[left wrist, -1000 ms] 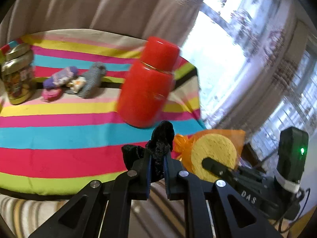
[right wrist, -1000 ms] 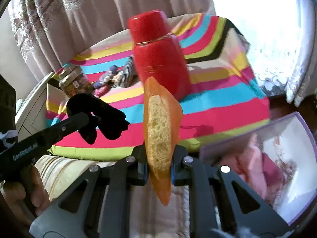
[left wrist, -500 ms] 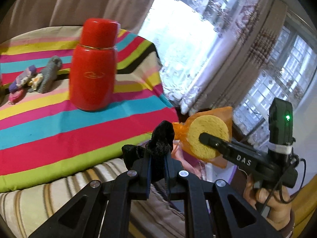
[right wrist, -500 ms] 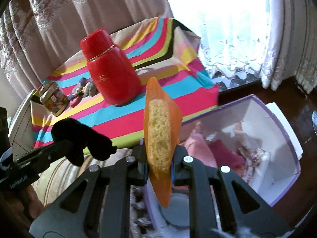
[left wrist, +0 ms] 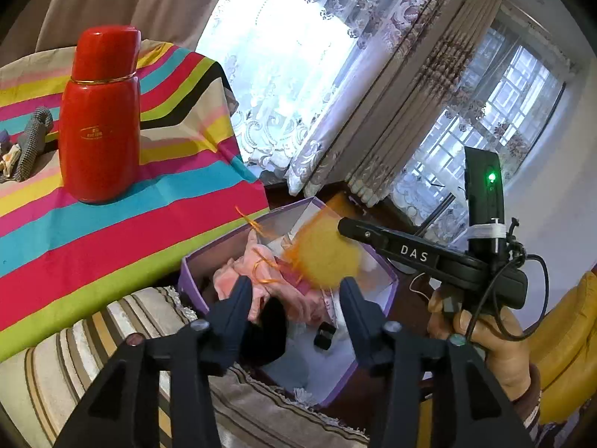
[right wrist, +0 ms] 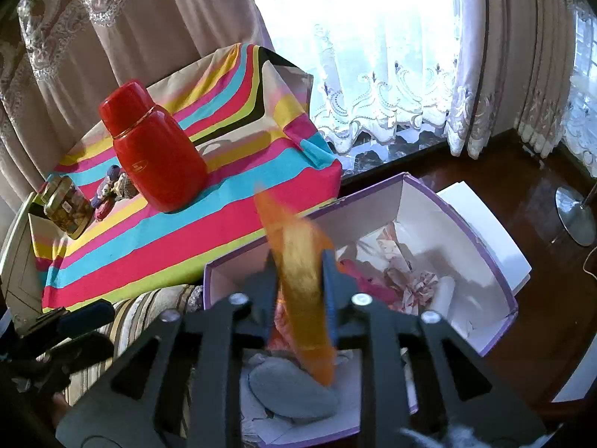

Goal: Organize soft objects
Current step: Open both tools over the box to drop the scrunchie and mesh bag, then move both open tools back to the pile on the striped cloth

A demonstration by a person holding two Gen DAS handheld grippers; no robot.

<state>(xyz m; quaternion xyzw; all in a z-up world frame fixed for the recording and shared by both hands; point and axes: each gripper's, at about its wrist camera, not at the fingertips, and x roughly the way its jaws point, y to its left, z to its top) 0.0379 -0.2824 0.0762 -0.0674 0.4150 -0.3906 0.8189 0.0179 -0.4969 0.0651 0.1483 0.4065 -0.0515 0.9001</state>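
Left hand-held gripper (left wrist: 294,291) over the open purple box (left wrist: 388,272), jaws just opened and standing well apart, nothing pressed between the pads. Black soft item (left wrist: 266,330) below and between the left fingers, blurred, down among the pink cloth (left wrist: 242,272) in the box; touching or still falling, cannot tell.

Right hand-held gripper (right wrist: 298,272) also above the box (right wrist: 496,287), jaws just opened somewhat. Sponge (right wrist: 304,280) in its orange mesh bag still between the fingers, blurred, bag's lower tip hanging toward a grey pad (right wrist: 294,392) at the box bottom; gripped or slipping free, cannot tell. In the left view, the same sponge (left wrist: 324,257) just ahead of the right finger, over the box.

Behind, striped worktop (right wrist: 209,231) carrying a red flask (right wrist: 156,153), upright, with small knitted items (right wrist: 112,183) and a jar (right wrist: 67,205) beyond it. Bare hand (left wrist: 485,339) on the right grip handle.
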